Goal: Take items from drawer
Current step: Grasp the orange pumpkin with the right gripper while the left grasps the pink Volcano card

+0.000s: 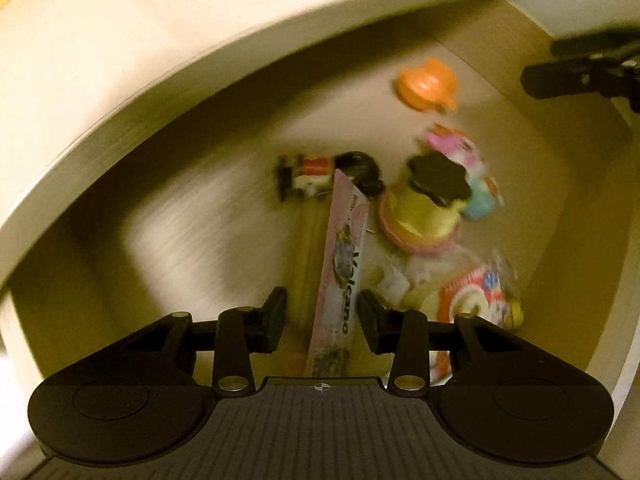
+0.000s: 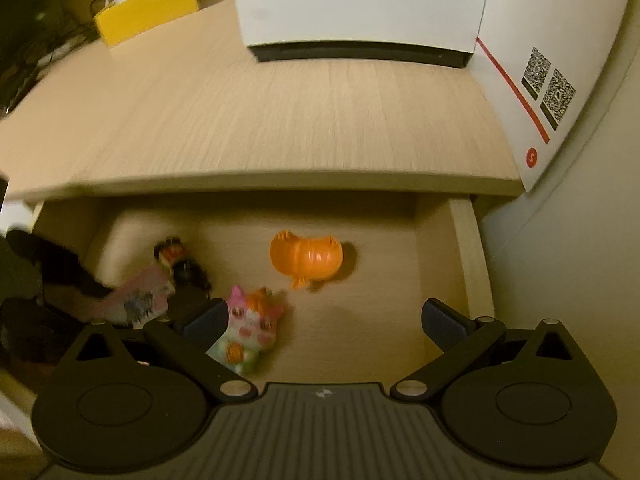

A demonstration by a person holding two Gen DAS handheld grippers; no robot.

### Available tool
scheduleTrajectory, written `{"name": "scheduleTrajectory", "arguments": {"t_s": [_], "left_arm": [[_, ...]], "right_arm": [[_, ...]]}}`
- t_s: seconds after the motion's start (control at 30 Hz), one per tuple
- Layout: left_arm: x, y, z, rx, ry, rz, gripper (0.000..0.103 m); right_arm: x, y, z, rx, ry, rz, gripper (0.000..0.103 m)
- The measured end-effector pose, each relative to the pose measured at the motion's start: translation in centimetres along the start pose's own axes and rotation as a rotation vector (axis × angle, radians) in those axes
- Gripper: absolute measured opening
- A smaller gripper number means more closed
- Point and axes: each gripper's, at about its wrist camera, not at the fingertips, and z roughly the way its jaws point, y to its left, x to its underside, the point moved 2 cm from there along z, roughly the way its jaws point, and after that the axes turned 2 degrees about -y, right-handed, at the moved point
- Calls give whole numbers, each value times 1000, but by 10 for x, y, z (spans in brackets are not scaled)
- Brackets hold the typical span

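The left gripper point(image 1: 322, 316) stood with jaws spread around a flat pink "Volcano" packet point(image 1: 340, 276), the pads not pressing it. The right gripper point(image 2: 326, 328) hung wide open over the pale wooden drawer point(image 2: 468, 256), nothing between its jaws. Inside lay an orange plastic toy point(image 2: 306, 258), a pastel cat-shaped squishy point(image 2: 250, 328) and a small dark-haired figurine point(image 2: 178, 260). Only the left wrist view showed a yellow pot with a black flower-shaped lid point(image 1: 424, 204). Only the right wrist view showed the white "aigo" box point(image 2: 360, 4) on the desktop point(image 2: 240, 120).
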Motion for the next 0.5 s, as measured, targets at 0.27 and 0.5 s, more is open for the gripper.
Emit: {"name": "scheduleTrajectory", "arguments": {"t_s": [0.27, 0.5], "left_arm": [[7, 18, -10, -82, -6, -248, 42], [5, 35, -19, -40, -2, -350, 42]], "right_arm": [[-27, 12, 55, -16, 25, 7, 92], [-31, 9, 98, -16, 106, 19, 89]]}}
